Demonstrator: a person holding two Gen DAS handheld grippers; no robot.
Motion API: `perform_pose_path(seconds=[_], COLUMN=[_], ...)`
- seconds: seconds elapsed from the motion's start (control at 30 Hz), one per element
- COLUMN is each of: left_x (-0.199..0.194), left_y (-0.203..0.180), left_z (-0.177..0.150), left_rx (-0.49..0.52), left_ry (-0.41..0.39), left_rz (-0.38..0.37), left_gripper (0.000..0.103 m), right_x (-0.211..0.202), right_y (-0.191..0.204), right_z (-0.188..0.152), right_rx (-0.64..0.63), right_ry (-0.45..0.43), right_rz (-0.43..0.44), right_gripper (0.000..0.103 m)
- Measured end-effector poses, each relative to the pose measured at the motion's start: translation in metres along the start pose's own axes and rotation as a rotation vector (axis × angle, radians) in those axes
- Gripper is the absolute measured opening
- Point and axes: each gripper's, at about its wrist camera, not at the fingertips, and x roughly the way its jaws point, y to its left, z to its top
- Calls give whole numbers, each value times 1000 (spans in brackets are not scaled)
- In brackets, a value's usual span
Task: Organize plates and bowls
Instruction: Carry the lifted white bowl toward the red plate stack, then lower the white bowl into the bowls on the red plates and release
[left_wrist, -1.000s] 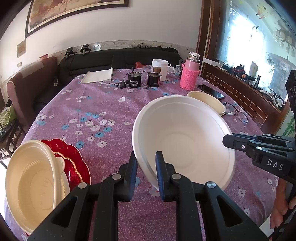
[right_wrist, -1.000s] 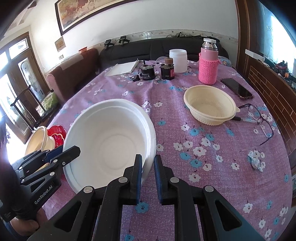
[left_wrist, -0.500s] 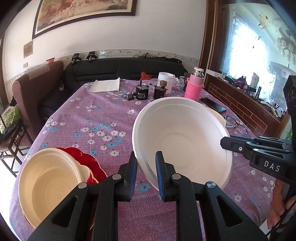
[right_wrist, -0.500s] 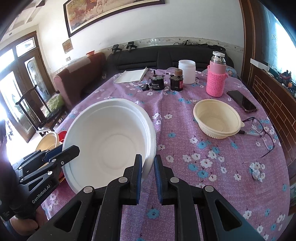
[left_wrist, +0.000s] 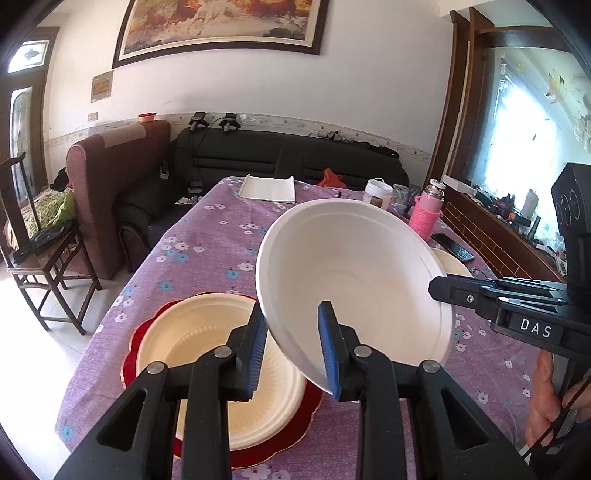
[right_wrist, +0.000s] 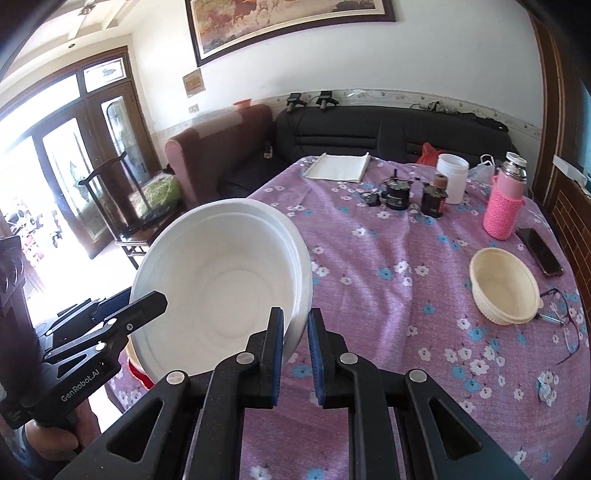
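Purple floral tablecloth (right_wrist: 388, 280) covers a round table, with a dark sofa and a framed painting behind. White bowl (left_wrist: 351, 284) is large, smooth and deep, tilted in the air at frame centre, its rim stepped; in the right wrist view it appears to be two nested shells, though that is hard to confirm.

Left gripper (left_wrist: 293, 347): jaws have just been opening and stand narrowly apart, the bowl's near rim between them; the inner pad lies against the bowl's inside, the outer pad stands clear of the wall. Right gripper (right_wrist: 295, 354): jaws narrow, pinching the bowl's opposite rim.

Left wrist view alone shows a cream bowl (left_wrist: 207, 354) sitting on a red plate (left_wrist: 280, 443), lower left of frame, directly under the raised bowl's edge. Right wrist view alone shows a second cream bowl (right_wrist: 504, 290) fully, at right, well apart, near a pink flask (right_wrist: 506, 206) and a phone (right_wrist: 541, 251).

In the right wrist view, the red plate is only a sliver at lower left.
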Motion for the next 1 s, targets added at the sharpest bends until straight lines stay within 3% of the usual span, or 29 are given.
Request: perform_pose_path(seconds=[0.37,0.7,1.0], left_x=[-18,-8,5], left_y=[71,95,104], left_z=[-23,-37,-40], left_rx=[-116,-180,-203], left_ry=[28,81,113], left_rz=[131,122,110], left_gripper=[26,26,26], right_x=[50,89,104], right_y=[68,83,81], right_z=[11,4,-1], right_rx=[-77,-66,-58], right_ry=[105,226,268], right_rz=[130,160,150], right_gripper=[16,17,18])
